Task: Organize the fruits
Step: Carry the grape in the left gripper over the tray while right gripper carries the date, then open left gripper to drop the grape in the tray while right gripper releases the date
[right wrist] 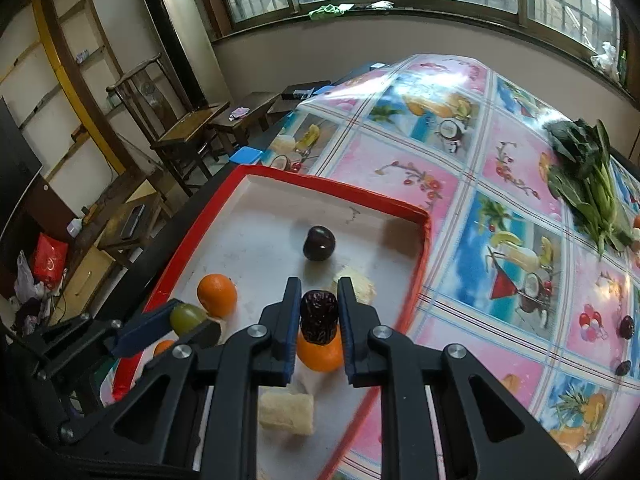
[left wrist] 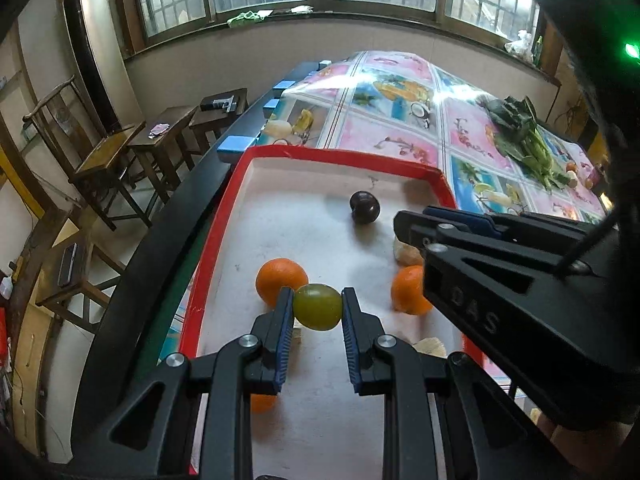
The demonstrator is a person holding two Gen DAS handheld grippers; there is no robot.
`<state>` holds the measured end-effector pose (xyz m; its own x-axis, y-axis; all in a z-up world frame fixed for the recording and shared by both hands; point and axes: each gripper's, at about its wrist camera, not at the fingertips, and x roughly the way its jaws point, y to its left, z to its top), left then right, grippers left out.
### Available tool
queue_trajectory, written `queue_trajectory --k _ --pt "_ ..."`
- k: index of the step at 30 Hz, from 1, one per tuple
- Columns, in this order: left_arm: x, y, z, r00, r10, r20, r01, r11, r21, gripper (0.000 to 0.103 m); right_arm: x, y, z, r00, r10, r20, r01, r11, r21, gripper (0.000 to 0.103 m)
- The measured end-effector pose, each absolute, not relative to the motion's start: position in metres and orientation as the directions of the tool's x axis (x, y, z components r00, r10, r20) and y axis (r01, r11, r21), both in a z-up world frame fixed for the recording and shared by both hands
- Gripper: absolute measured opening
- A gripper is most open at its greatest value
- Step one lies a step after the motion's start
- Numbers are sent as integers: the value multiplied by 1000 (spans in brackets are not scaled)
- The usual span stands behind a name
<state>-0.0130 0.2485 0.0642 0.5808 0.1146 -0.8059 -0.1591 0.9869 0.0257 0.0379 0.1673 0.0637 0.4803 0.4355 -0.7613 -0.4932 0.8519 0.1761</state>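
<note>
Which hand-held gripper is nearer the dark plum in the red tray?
Right. The right hand-held gripper, shut on a dried date, is just short of the plum. The left holds a green grape farther back, beside an orange.

the tablecloth (right wrist: 460,184) looked like glossy plastic, the tray (right wrist: 280,216) had a matt, scuffed floor, the grape (left wrist: 318,307) was smooth, and the date (right wrist: 319,317) was wrinkled and shiny.

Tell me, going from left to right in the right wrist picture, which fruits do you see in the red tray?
Green grape in the left tongs → orange → dark plum a little farther back, with the wrinkly dark date pinched in the right tongs in front of it.
</note>
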Motion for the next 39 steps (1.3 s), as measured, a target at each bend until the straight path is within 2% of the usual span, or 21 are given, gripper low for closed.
queue_trajectory --k 27,32,34,36,37,38,39 --pt "-7 254 44 559 137 -818 -145 987 67 23 59 201 32 432 393 -811 -491 858 154 20" --pt "-9 252 44 568 158 -808 -150 985 87 25 60 203 28 427 386 -817 -489 859 151 20" --pt "-11 253 43 574 152 -805 -153 985 77 29 59 204 28 432 382 -817 -487 861 146 20" --pt "-12 254 43 580 160 -799 -163 984 79 48 59 204 28 431 379 -819 -487 862 143 21" --pt "-13 255 43 581 180 -794 -177 980 93 51 59 205 28 434 376 -818 -488 862 137 22" --pt "-12 255 42 584 186 -790 -179 979 99 54 59 205 28 436 374 -819 -489 862 134 26" --pt "-12 256 42 588 184 -788 -177 979 96 56 58 206 28 436 372 -819 -490 862 131 37"
